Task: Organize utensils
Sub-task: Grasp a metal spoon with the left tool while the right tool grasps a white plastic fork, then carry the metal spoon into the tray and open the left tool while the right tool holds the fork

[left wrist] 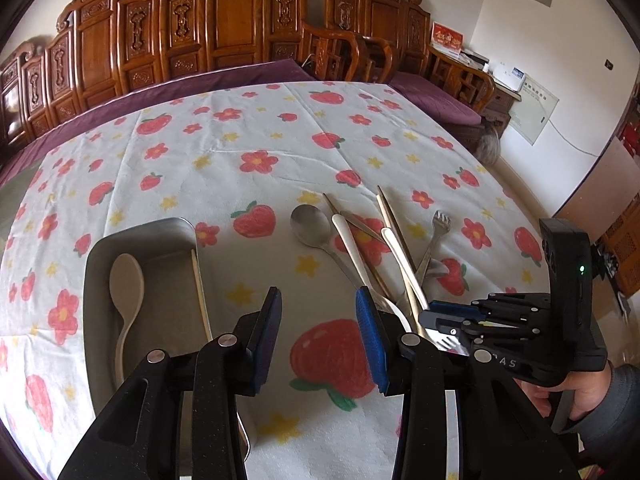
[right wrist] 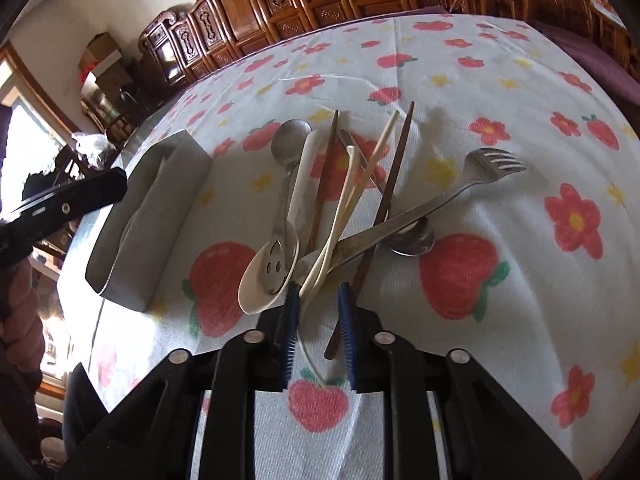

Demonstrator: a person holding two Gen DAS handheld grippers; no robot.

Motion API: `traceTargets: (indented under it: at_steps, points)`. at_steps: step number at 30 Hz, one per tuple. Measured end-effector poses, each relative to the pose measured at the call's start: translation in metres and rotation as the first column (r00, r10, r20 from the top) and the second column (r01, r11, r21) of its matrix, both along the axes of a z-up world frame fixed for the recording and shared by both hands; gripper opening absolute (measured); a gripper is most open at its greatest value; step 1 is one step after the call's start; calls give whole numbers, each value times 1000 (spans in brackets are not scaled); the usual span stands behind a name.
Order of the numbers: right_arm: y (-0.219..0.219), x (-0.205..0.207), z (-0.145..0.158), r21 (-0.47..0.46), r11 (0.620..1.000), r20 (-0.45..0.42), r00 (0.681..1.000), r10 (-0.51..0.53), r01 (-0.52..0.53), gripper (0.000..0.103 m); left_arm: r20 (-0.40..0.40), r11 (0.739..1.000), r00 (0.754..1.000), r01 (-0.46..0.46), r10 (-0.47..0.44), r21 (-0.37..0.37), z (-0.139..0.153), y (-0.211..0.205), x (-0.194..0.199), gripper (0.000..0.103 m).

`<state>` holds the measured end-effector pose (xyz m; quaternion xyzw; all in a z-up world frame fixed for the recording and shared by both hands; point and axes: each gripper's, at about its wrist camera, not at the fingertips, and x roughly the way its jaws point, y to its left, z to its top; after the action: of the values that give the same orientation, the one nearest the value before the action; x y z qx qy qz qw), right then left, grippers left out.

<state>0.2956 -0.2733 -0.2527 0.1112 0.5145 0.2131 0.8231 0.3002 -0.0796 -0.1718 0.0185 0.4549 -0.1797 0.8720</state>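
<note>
The left tool (left wrist: 318, 312) is spread wide with nothing in it, above the counter (left wrist: 256, 136) beside the metal tray (left wrist: 100, 248) near the counter's left edge. The right tool (right wrist: 319, 300) sits partly apart around a cream spoon (right wrist: 320, 268) in the utensil pile (right wrist: 340, 200), maybe not squeezing it

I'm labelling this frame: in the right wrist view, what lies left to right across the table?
Rectangular grey metal tray → cream plastic spoon bowl with smiley-cutout metal handle resting in it → crossed chopsticks and cream handles, order unclear → steel fork head.
</note>
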Motion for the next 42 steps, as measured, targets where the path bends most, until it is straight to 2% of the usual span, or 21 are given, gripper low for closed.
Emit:
traceTargets:
  at_steps: [2,14,17,26,29,31,33,35,42]
  points:
    - [-3,-1,1,8,1000,0,1000,-5,5,7,-6,1000,1000,-1,1,4,-2,-2,2,36]
    - [-34,-10,24,-12,1000,74,997,-28,29,7,-72,1000,997,-21,22,13,-36,-34,44,36]
    - [-44,-8,26,-20,999,92,995,-34,36,7,-116,999,993,-35,36,9,-52,-43,59,36]
    - [-60,0,26,-11,1000,103,995,-17,19,7,-166,993,981,-91,103,74,-82,-60,85,24]
    - [-63,3,27,-1,1000,95,995,-13,13,7,-155,989,982,-95,112,111,-84,-64,86,21]
    - [-65,5,28,-6,1000,90,996,-10,10,7,-161,988,979,-108,125,107,-84,-63,86,19]
    - [-67,6,30,-13,1000,77,997,-12,13,7,-166,985,976,-124,142,118,-84,-61,87,11]
    - [-69,5,33,-17,1000,67,998,-16,17,7,-179,982,971,-138,160,127,-85,-59,89,6]
    - [-71,-3,49,-60,998,98,995,0,6,7,-190,987,971,-126,143,98,-83,-57,90,5]
